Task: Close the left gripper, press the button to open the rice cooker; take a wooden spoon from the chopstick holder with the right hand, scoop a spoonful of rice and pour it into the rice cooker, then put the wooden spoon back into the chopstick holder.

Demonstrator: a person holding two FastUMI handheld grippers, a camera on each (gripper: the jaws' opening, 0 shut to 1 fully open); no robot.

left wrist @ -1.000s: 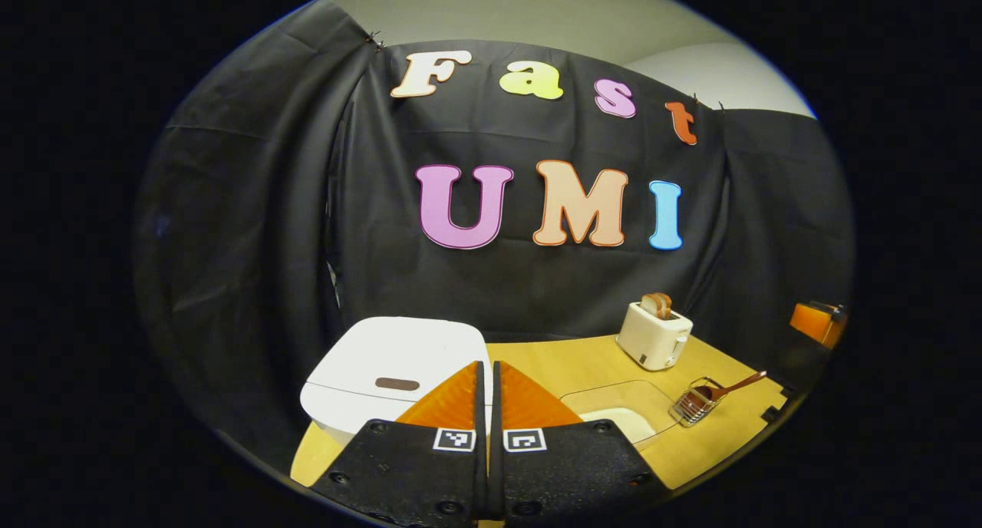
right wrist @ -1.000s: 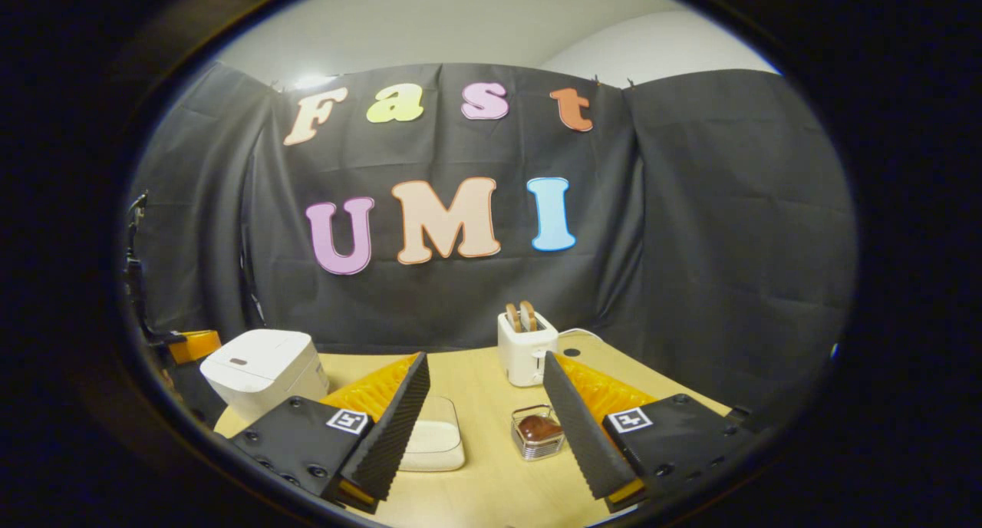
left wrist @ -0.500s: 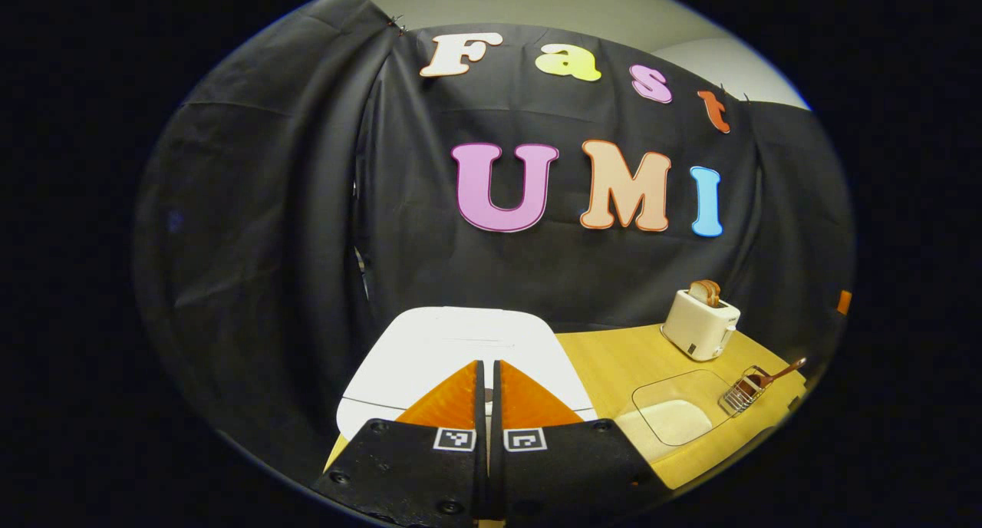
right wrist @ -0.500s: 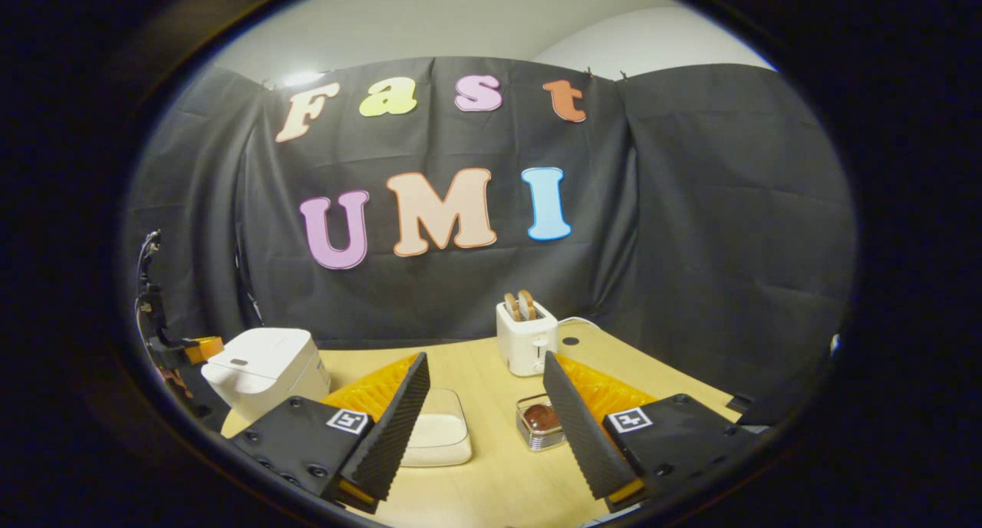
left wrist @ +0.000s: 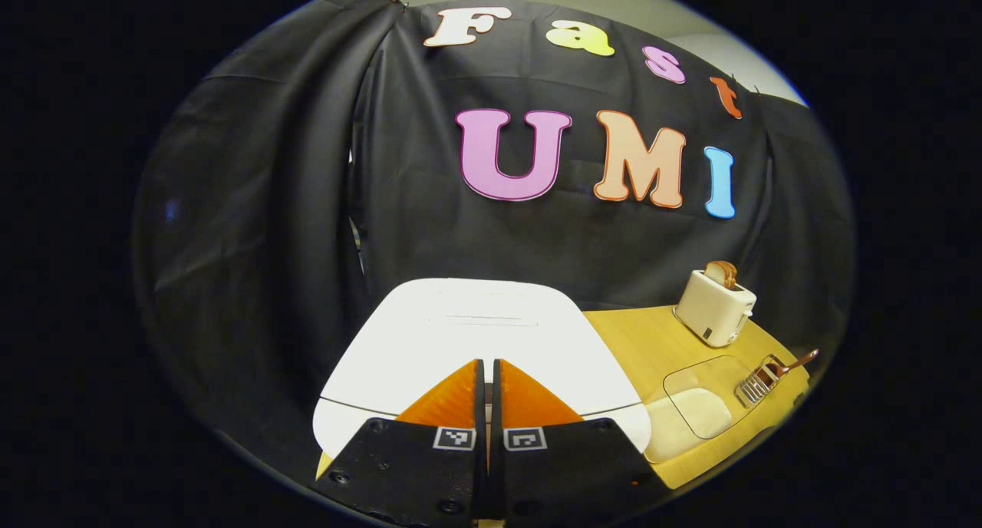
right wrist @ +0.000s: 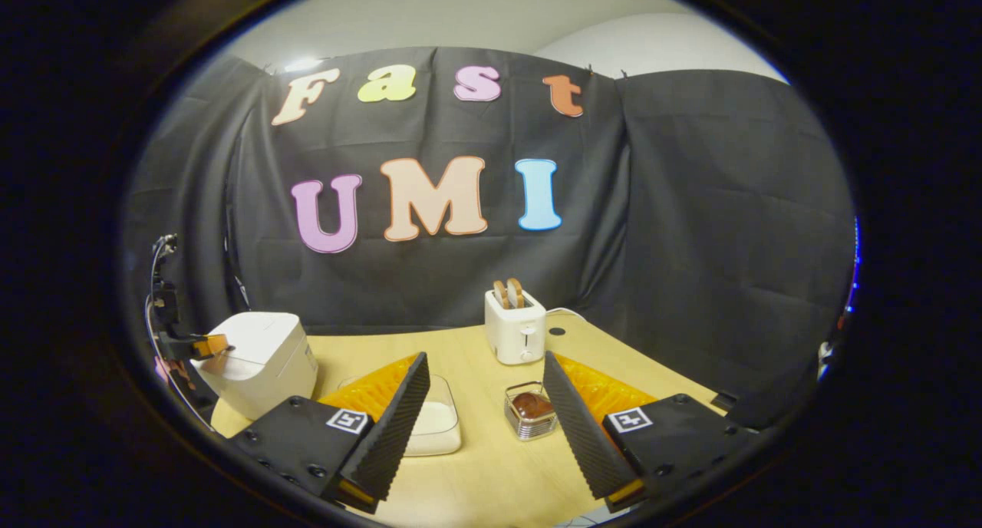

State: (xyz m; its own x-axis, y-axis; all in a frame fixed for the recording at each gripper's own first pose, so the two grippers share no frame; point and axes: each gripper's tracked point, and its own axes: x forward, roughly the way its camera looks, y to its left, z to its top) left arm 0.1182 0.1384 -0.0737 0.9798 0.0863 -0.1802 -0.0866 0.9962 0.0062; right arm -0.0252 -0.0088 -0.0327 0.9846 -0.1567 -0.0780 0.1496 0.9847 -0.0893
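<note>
Rice cooker [left wrist: 476, 336] sits on wooden table [right wrist: 491, 466].

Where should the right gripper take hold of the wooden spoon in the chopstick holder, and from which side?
Grip the wooden spoon by its slim handle, which sticks up and outward past the chopstick holder rim. Its wide bowl sits down inside the wire walls, hard to reach. Bring the open right gripper down from above, fingers either side of the handle.

1 rice cooker [left wrist: 476, 336], 1 toaster [right wrist: 515, 332], 1 wooden spoon [left wrist: 790, 364], 2 bread slices [right wrist: 507, 292]
</note>
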